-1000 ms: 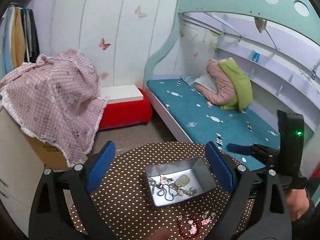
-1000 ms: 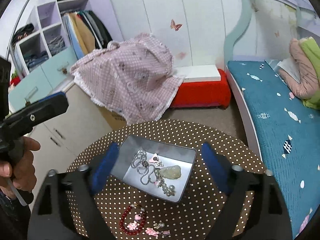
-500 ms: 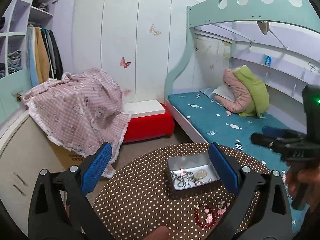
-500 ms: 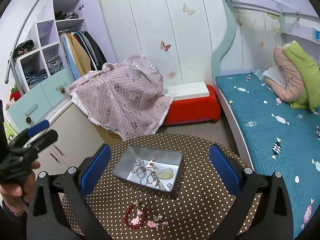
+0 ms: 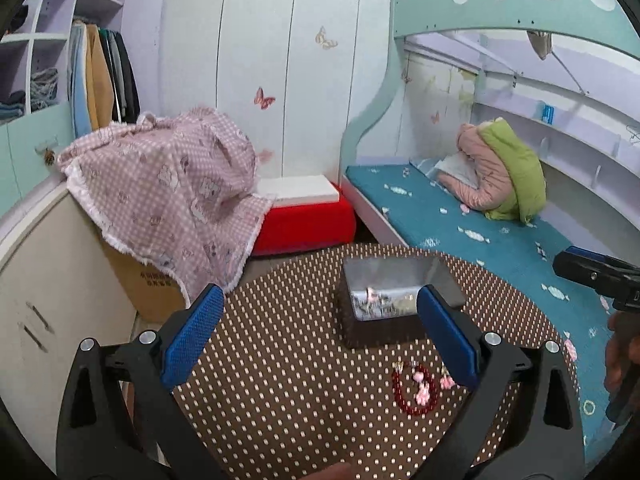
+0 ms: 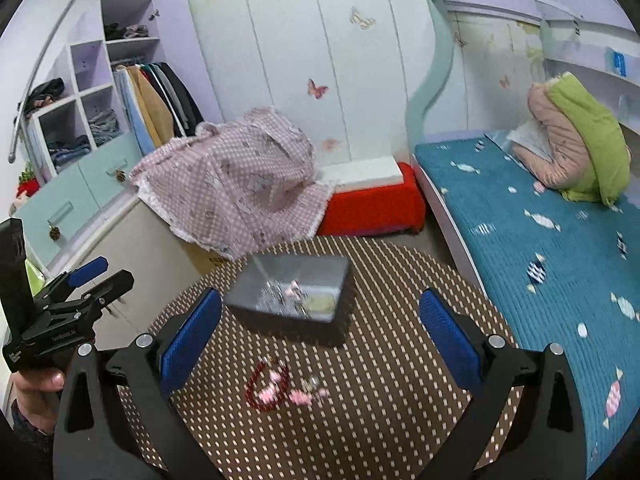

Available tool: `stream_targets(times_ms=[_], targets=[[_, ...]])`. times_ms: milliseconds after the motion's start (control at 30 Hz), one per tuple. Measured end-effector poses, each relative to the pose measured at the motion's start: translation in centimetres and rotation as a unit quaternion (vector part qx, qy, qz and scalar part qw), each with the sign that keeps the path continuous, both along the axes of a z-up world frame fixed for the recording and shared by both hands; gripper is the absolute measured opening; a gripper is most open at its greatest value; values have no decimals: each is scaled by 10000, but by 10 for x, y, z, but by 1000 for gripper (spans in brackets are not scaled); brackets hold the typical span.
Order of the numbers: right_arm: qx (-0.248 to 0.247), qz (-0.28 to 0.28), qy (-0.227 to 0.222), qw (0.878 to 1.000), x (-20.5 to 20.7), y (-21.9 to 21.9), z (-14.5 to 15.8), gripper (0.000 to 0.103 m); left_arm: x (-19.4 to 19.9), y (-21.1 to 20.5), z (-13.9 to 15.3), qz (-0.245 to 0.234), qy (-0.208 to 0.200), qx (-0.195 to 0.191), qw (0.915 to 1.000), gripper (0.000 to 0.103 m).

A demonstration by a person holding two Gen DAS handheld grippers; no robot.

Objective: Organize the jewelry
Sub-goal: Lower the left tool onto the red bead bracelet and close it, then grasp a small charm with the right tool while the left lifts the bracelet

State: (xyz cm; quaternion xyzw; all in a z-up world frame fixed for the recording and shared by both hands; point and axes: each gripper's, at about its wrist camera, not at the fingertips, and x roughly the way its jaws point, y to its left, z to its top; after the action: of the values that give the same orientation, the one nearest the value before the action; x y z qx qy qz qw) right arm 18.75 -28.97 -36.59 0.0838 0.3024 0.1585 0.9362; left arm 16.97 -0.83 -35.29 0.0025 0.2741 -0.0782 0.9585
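Both claws have drawn back from the metal tin [image 5: 394, 280], which now looks smaller and farther up each frame. Left claw [image 5: 320, 338] has just been opening and gapes wide, empty; right claw [image 6: 320, 338] is also spread wide, holding nothing. Red bead bracelet [image 6: 267, 386] and pink charms [image 6: 304, 396] lie on the dotted surface [image 6: 380, 420], lower centre, near the tin's front.

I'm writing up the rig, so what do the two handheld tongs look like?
Both tongs, left and right, match: black angular plastic arms with triangular cutouts and silver screw heads, ending in flat blue textured pads. Seen from the side, the left one has a chunky black body with small white lettering. A dark sleeve shows at the wrist.
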Motion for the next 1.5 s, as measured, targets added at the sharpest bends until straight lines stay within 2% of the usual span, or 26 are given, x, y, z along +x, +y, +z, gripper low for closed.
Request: stream_targets(times_ms=[433, 667, 900, 1000, 1067, 1133, 1167, 1200, 1267, 1333, 1367, 1433, 1500], targets=[[192, -143, 880, 9958, -14, -11, -65, 95, 8, -33, -77, -246, 911, 223, 9953, 97], [161, -104, 1043, 9944, -12, -8, -77, 95, 25, -44, -110, -236, 1319, 290, 9906, 97], [106, -84, 1195, 9927, -5, -2, -89, 95, 38, -57, -129, -351, 1583, 406, 9859, 96], [34, -67, 1242, 9922, -3, 1, -95, 95, 45, -64, -140, -399, 1719, 552, 9828, 96], [-29, -72, 1284, 9917, -2, 4, -99, 95, 49, -67, -148, -406, 1855, 612, 9799, 84], [-146, -107, 1313, 9912, 1, 7, -103, 95, 47, -69, -150, -449, 1796, 599, 9809, 78], [-181, -104, 1312, 9911, 2, 9, -105, 95, 46, -70, -148, -531, 1771, 598, 9809, 64], [-215, -98, 1314, 9911, 3, 10, -107, 95, 45, -71, -147, -573, 1752, 611, 9810, 55], [-293, -35, 1329, 9907, 7, 15, -111, 95, 42, -73, -143, -678, 1738, 605, 9806, 23], [-369, 55, 1324, 9905, 9, 21, -114, 86, 39, -71, -142, -755, 1751, 544, 9801, 7], [-425, 116, 1328, 9902, 11, 26, -116, 82, 38, -69, -141, -773, 1763, 469, 9802, 8], [-494, 169, 1333, 9897, 14, 32, -120, 66, 33, -65, -139, -783, 1732, 356, 9811, 8], [-580, 202, 1324, 9893, 17, 37, -122, 61, 26, -59, -132, -771, 1627, 244, 9834, 8]])
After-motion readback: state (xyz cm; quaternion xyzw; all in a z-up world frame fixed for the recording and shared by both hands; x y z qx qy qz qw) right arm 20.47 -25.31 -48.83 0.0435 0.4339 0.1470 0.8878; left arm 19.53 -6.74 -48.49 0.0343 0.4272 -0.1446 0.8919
